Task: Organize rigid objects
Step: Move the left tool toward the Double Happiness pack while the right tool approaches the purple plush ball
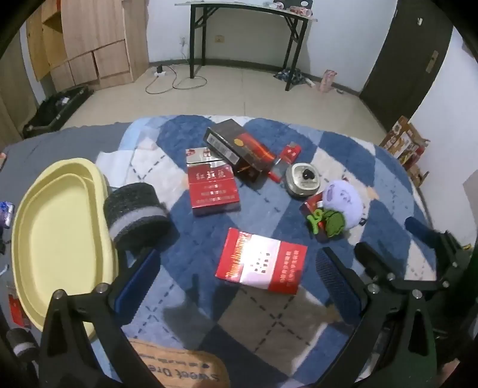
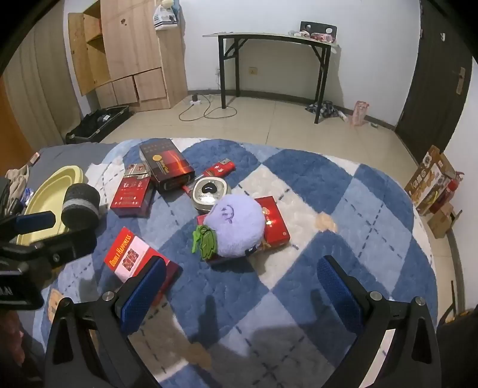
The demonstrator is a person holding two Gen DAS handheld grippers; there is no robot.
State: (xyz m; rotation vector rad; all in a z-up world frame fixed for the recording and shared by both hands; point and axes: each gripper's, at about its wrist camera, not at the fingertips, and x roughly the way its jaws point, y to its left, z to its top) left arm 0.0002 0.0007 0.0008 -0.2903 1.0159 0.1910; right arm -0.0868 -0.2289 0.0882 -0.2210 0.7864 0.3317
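Blue-and-white checked bedding (image 1: pixel 191 298) covered a bed in a tiled room, with a black folding table (image 1: pixel 248 18) against the far wall. All positions below were taken relative to the red-and-white carton (image 1: pixel 261 261) marked "Double Happiness".

Left hand-held gripper (image 1: pixel 236 279): jaws fully apart, nothing between the pads. The carton lay flat on the bedding directly ahead, between the two blue finger pads (image 1: pixel 137 280) and touching neither.

Right hand-held gripper (image 2: pixel 242 294): jaws fully apart, holding nothing. In its view the carton (image 2: pixel 134 259) lay beside the left pad (image 2: pixel 143 295), which overlapped the carton's near corner; contact could not be confirmed.

Other items:
- Yellow oval tray (image 1: pixel 59 235): left of the carton, at the bedding's edge.
- Black foam roll (image 1: pixel 136 215): left of and beyond the carton, just beside the tray rim.
- Red cigarette pack (image 1: pixel 213 188): beyond the carton.
- Dark box (image 1: pixel 239 149): farther beyond, overlapping the pack's far edge.
- Round tin (image 1: pixel 301 179): beyond and right.
- Purple plush (image 2: pixel 236 223): right of the carton, resting on a red flat box (image 2: pixel 274 222).
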